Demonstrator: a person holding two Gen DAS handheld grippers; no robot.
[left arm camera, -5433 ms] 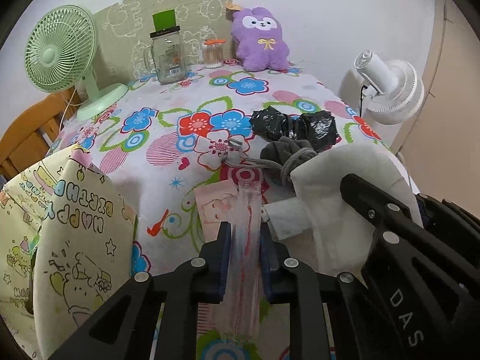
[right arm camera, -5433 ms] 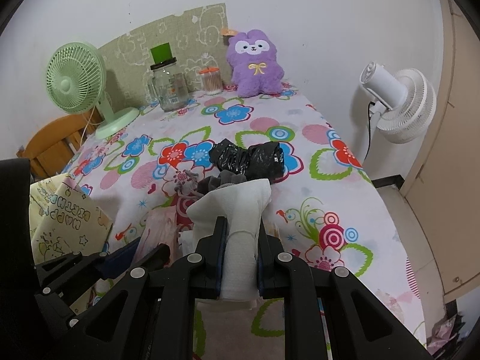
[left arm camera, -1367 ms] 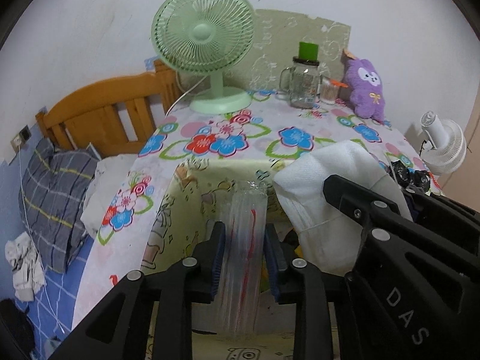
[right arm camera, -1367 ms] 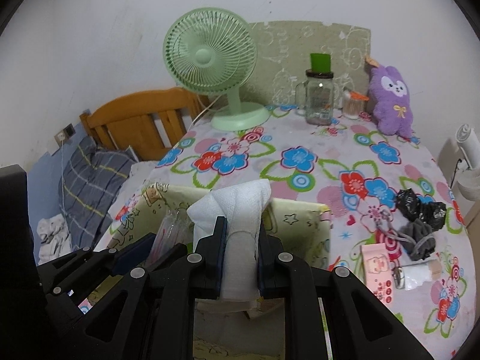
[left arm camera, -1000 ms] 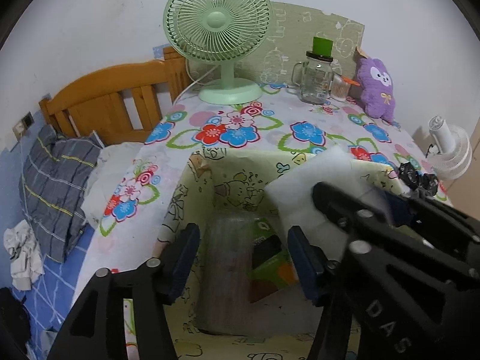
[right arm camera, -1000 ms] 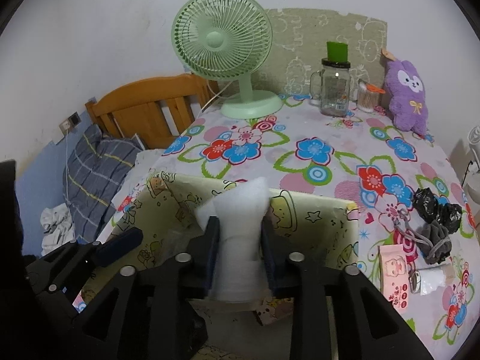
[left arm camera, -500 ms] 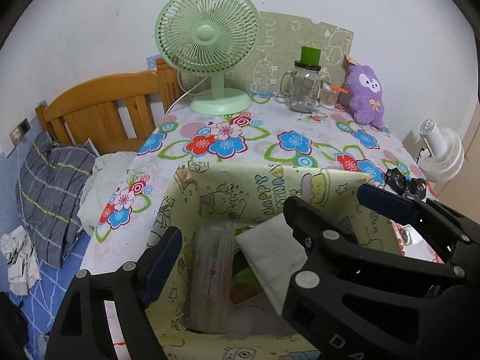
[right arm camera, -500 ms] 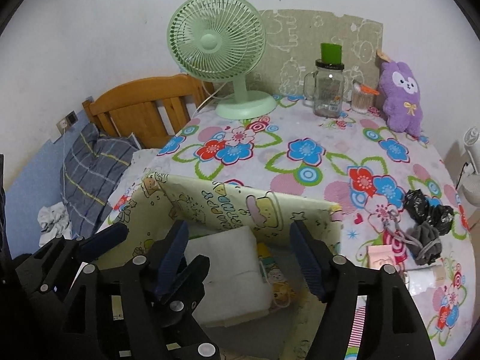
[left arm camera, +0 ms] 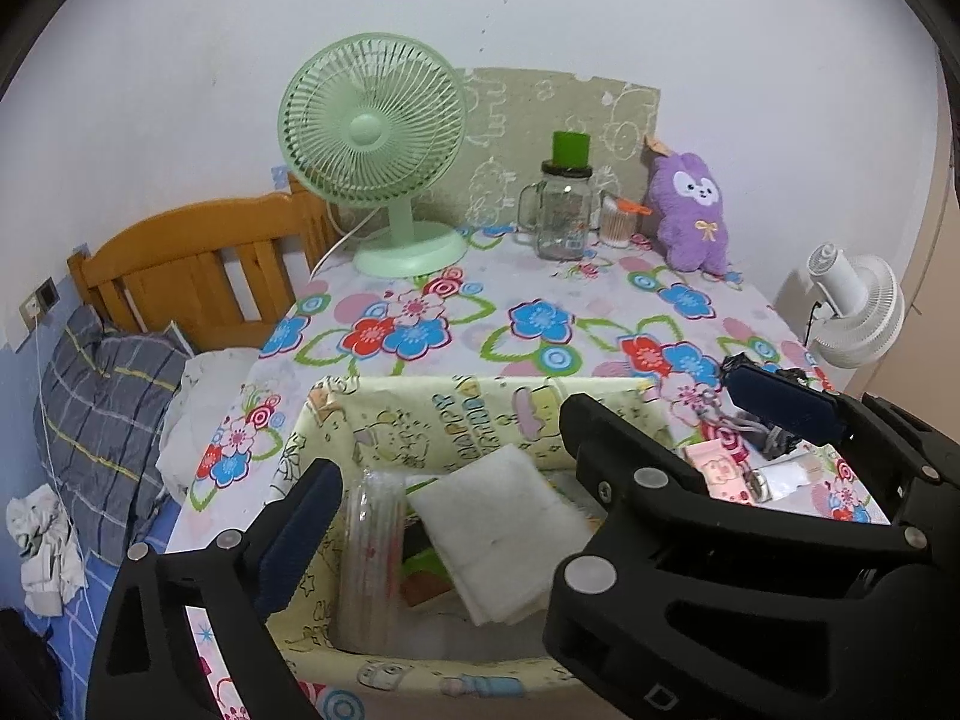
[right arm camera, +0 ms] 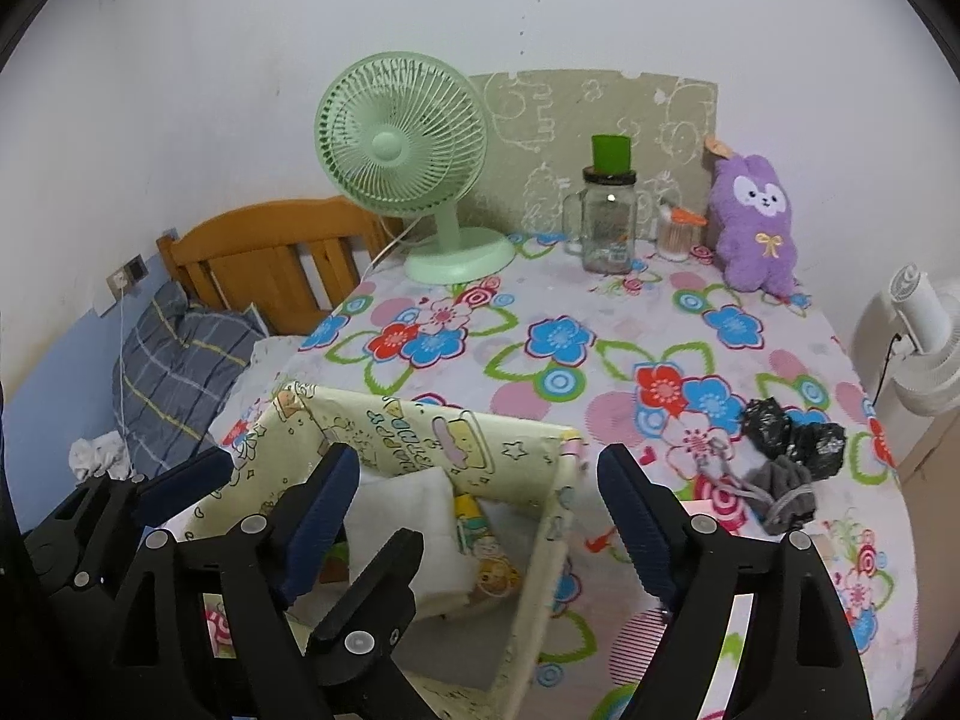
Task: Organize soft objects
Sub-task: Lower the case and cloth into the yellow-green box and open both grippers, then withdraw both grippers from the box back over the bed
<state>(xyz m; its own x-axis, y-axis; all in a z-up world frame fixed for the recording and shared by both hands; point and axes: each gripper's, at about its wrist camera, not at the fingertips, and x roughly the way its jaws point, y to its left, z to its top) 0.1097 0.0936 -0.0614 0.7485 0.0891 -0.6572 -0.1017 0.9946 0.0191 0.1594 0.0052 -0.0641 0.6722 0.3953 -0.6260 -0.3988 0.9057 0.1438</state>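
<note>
A yellow cartoon-print fabric box stands at the table's near left corner. Inside it a folded white cloth lies tilted beside a clear plastic pack with red stripes. My left gripper hangs above the box, its jaws opening, with nothing between the pads. My right gripper is over the box's right half, jaws also opening and empty. It crosses the left wrist view and hides the left gripper's right finger. A black crumpled bag, a grey cloth bundle and a pink packet lie to the right.
At the table's back stand a green fan, a glass jar mug, a small swab jar and a purple plush. A white fan stands off the right edge. A wooden headboard and plaid pillow are on the left.
Both grippers carried the clear pack and the white cloth over the box, then spread their jaws. Both things now lie in the box, and both grippers have drawn back and up.
</note>
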